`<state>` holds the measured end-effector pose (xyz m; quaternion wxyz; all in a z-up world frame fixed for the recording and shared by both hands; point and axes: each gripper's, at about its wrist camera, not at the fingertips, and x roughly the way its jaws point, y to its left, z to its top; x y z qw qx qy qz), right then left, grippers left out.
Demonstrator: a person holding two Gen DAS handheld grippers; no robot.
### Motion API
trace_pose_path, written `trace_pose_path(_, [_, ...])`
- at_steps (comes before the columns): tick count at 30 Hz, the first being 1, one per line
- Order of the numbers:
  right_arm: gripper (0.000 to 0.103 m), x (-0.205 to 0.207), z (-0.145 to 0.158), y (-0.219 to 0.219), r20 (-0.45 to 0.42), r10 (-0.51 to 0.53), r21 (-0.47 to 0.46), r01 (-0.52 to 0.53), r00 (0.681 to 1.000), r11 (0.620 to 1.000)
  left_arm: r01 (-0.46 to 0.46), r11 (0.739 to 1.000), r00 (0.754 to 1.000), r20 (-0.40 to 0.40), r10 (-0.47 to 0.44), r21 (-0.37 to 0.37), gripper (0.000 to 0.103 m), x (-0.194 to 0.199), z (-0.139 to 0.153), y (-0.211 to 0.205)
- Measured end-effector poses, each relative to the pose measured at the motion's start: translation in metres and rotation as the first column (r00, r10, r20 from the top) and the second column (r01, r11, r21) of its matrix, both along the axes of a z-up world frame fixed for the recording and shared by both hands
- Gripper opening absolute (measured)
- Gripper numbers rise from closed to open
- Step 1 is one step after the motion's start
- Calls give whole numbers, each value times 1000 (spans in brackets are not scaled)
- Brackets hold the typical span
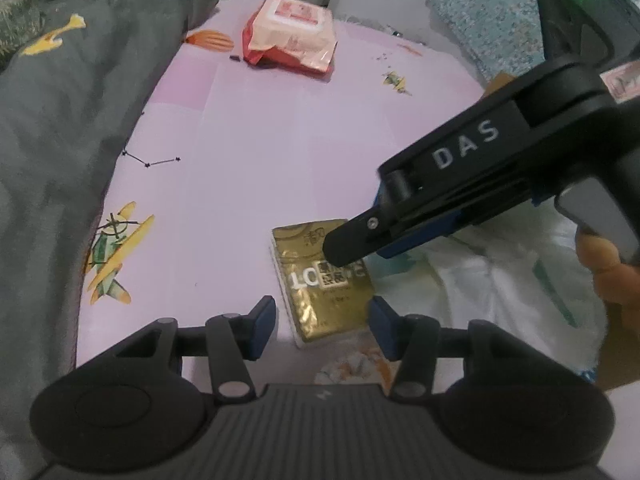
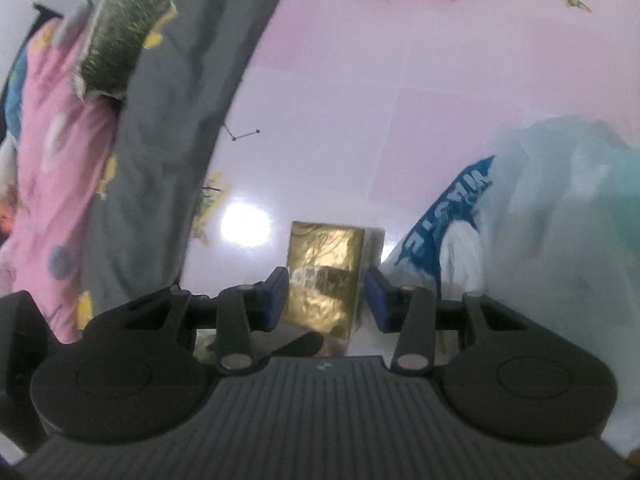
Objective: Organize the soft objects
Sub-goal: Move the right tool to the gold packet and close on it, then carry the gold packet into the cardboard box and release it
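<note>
A gold foil tissue pack (image 1: pixel 326 280) lies on the pink bedsheet (image 1: pixel 248 152). My left gripper (image 1: pixel 322 330) is open, its blue pads either side of the pack's near end. My right gripper (image 1: pixel 352 246) comes in from the right, its tips over the pack. In the right wrist view the gold pack (image 2: pixel 326 276) sits between the open pads of my right gripper (image 2: pixel 326 298), with a small gap on each side. A red and white wipes pack (image 1: pixel 290 34) lies at the far end of the sheet.
A grey quilt (image 1: pixel 68 120) with yellow prints lies along the left. A white and teal plastic bag (image 2: pixel 540 216) with blue lettering lies right of the gold pack. A pink printed cloth (image 2: pixel 52 160) lies far left.
</note>
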<state>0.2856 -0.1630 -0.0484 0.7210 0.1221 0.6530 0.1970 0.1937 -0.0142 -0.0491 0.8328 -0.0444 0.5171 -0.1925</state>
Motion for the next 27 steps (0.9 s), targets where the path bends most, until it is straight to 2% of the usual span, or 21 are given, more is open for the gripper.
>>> trace_pose_path(6, [42, 12, -22, 9, -44, 18, -38, -20, 999, 999, -14, 999, 999, -29, 13, -37, 53, 11, -10, 6])
trace_pose_path(11, [43, 20, -27, 10, -67, 3, 8, -2, 998, 1000, -37, 997, 999, -36, 34, -73, 49, 16, -13, 13])
trace_pose_path(17, [42, 20, -27, 16, -59, -17, 60, 21, 998, 998, -73, 995, 997, -14, 72, -67, 47, 14, 1, 17])
trace_pose_path(22, [41, 11, 6, 8, 3, -32, 120, 31, 999, 992, -79, 994, 995, 61, 84, -69, 47, 4, 38, 14])
trace_pose_path(27, [41, -9, 60, -24, 109, -76, 171, 57, 991, 984, -19, 996, 986, 164, 32, -85, 47, -10, 85, -12])
